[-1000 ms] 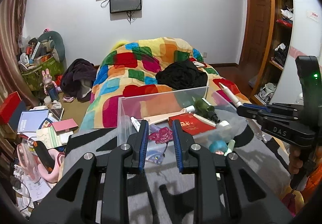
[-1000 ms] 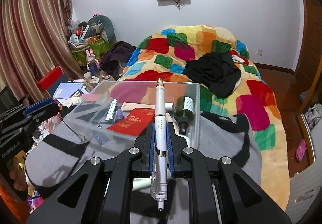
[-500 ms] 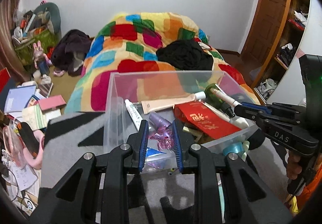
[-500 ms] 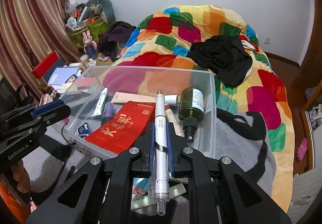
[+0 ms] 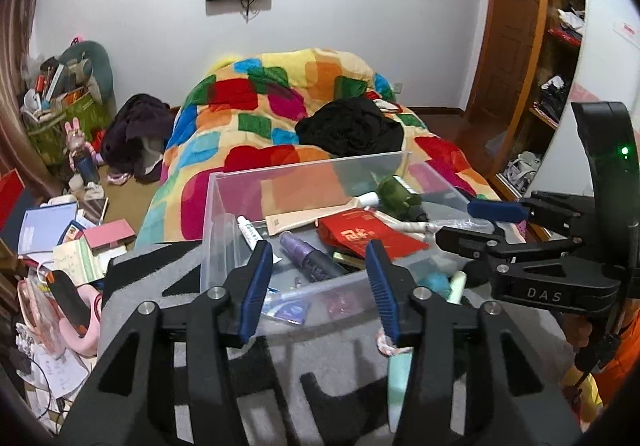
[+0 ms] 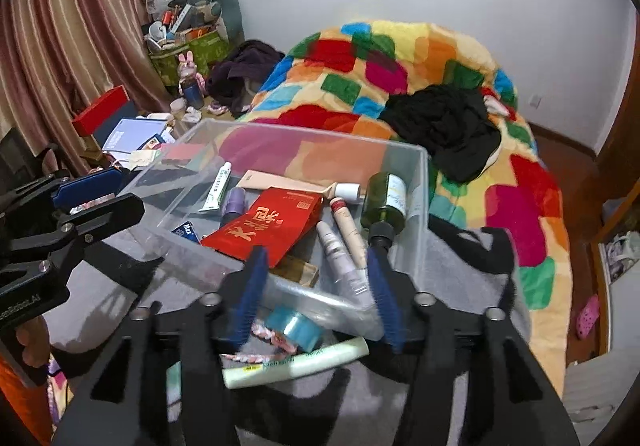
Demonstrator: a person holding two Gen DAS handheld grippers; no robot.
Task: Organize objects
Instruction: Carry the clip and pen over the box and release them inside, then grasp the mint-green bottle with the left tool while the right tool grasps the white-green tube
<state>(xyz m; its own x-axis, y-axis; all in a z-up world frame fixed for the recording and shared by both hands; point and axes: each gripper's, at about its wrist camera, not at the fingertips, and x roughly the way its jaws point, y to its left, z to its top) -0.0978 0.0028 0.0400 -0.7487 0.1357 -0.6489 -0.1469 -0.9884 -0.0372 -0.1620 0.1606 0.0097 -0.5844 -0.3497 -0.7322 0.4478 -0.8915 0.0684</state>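
A: Which step are we at?

B: The drop-off, I'd say. The right gripper (image 6: 316,288) stands half open with nothing between its pads; its jaws have just been opening. The white pen-like tube (image 6: 340,258) lies in the clear plastic bin (image 6: 416,181), just ahead of the fingertips, apart from them.

A: And the left gripper?

B: The left gripper (image 5: 318,288) is also half open and empty, its jaws just opened too. It hangs over the bin's near wall. A pink-purple scrap (image 5: 344,302) shows through that wall, though I cannot tell whether it sits inside or outside.

A: How does the tube lie?

B: Flat on the bin floor, its long axis running from the near wall toward the far one, leaning slightly left at the far end in the right wrist view. It rests beside a beige stick (image 6: 348,230) that runs nearly parallel, with the red envelope (image 6: 268,226) to its left and the dark green bottle (image 6: 384,197) to its right.

A: What does the next move call for?

B: Probably another pick. Outside the bin, on the grey blanket (image 6: 460,278), lie a pale green tube (image 6: 296,362), a roll of blue tape (image 6: 294,326) and a braided cord (image 6: 272,338), right under the right gripper. The green tube lies crosswise, so the jaws already stand across its width; it would need backing off and dipping down.
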